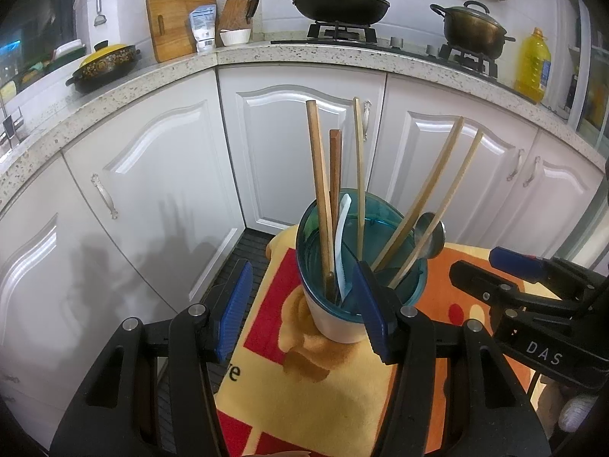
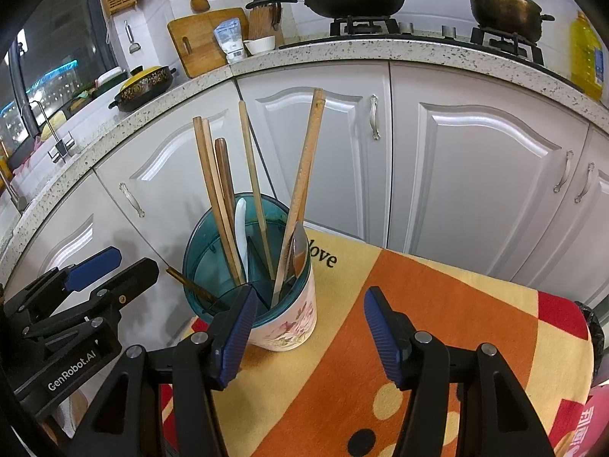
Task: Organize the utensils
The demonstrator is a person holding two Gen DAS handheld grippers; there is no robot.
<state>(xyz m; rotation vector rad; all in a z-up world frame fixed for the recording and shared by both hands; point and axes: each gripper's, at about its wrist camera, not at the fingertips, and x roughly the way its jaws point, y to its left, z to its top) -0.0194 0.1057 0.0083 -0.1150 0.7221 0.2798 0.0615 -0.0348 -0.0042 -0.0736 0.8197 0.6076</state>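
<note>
Left wrist view: the utensil holder [image 1: 361, 266], a teal insert seated in a white floral cup, is seen standing on the patterned towel [image 1: 335, 388] in front of the white cabinets [image 1: 152, 190], with wooden chopsticks [image 1: 319, 190], a white plastic utensil [image 1: 342, 243] and a metal spoon [image 1: 432, 234] upright or leaning inside it. The left gripper [image 1: 304, 304] is held with its jaws apart and nothing between the pads, its right finger lying just in front of the holder's rim. In the right wrist view the right gripper [image 2: 308, 335] is likewise spread and empty, its left finger close beside the cup wall, though contact cannot be confirmed. The main risk is judged to be tipping: the holder is tall, loaded with long leaning sticks, and seated on soft cloth, so a sideways nudge from either finger could topple it. The leaning chopsticks could also be knocked out by an approach from above, and one dark stick [image 2: 194, 285] already protrudes beyond the rim.
</note>
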